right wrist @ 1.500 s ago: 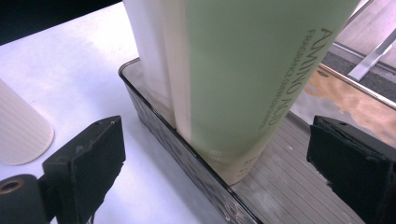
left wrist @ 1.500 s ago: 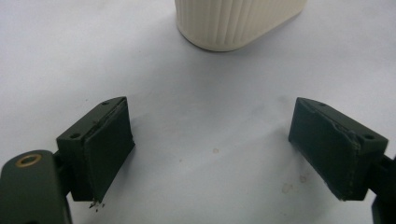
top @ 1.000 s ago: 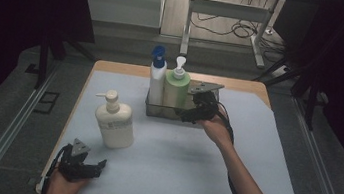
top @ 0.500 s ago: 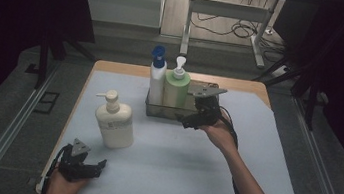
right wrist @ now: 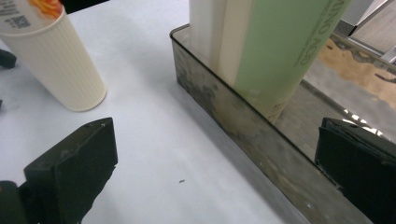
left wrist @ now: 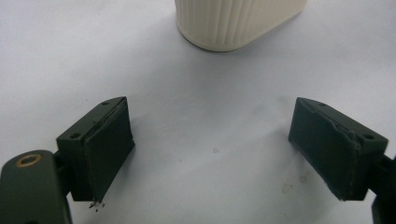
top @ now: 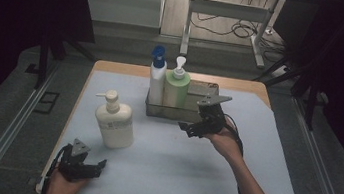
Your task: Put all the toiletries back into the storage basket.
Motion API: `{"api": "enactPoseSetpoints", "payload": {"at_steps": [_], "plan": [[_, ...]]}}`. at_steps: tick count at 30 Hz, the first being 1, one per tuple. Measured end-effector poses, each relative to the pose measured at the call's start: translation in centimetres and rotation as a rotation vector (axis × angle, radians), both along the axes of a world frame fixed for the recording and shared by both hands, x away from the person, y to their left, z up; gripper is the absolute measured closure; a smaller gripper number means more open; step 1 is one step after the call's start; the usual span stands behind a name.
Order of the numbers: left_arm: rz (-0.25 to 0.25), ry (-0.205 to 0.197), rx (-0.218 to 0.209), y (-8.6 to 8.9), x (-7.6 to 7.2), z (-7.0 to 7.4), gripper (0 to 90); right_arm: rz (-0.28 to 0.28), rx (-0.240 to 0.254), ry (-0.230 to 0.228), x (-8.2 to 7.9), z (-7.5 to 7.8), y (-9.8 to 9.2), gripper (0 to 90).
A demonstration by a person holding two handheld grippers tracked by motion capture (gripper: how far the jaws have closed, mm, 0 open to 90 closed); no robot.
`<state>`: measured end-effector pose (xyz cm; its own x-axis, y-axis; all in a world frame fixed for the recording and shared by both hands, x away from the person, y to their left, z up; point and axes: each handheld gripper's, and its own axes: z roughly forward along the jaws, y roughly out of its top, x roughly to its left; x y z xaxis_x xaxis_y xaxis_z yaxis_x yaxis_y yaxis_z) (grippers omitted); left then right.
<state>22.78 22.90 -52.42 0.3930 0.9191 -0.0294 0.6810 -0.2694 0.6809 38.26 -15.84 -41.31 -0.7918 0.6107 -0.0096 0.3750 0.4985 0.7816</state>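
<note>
Right gripper (top: 190, 128) jaws wide, empty, just short of tray (top: 168, 113) holding two bottles; left gripper (top: 95, 164) wide; cream pump bottle (top: 114, 122) ahead of it; judged next: grasp it.

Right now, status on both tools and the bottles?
Left tool open, idle near cream pump bottle. Right tool open, empty, beside metal tray. Green bottle and blue-capped bottle upright in tray. Nothing in the way.
</note>
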Motion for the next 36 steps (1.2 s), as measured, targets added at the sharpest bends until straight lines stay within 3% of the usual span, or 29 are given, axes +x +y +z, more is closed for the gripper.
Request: {"api": "enactPoseSetpoints", "payload": {"at_steps": [14, 26, 36], "plan": [[0.000, 0.000, 0.000, 0.0, 0.0, 0.0, 13.1, 0.003, 0.032, 0.003, -2.4, -0.4, -2.2, 0.0], [0.000, -0.001, 0.001, 0.0, 0.0, 0.0, 13.1, -0.038, 0.028, 0.011, -4.4, -0.9, -5.0, 0.0], [0.000, -0.002, 0.001, 0.0, 0.0, 0.0, 13.2, -0.097, 0.013, 0.013, -6.4, -2.7, -7.6, 0.0]]}}
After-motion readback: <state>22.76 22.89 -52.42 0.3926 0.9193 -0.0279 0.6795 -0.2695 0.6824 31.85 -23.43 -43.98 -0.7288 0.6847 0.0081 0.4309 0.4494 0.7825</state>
